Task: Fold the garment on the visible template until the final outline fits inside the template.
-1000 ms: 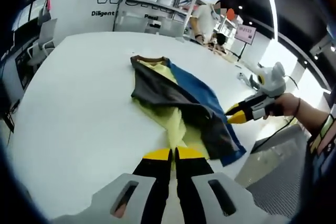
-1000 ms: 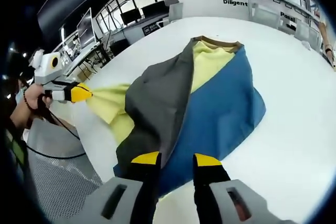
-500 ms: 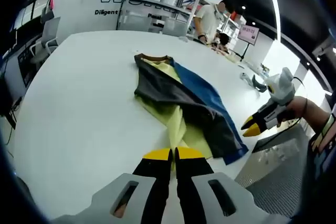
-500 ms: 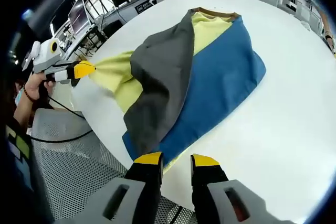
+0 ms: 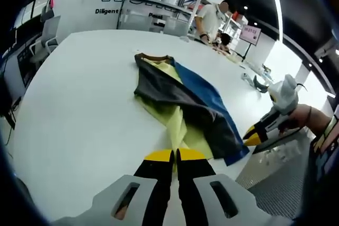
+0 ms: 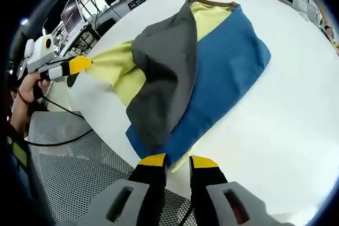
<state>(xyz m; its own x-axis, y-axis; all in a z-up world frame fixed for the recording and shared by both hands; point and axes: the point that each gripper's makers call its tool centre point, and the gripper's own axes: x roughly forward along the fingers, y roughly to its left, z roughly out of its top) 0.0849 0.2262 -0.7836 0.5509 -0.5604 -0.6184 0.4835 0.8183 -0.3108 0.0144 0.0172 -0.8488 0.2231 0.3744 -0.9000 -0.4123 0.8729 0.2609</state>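
One garment on white table, three colour panels: yellow, grey, blue; brown collar toward far edge of table.
Two grippers: left gripper, jaws together on yellow corner of garment near table's near edge; right gripper, jaws slightly apart at garment's hem by table edge.
One hand on left gripper's handle.
One shelf rack beyond far edge.
One pink sign in background.
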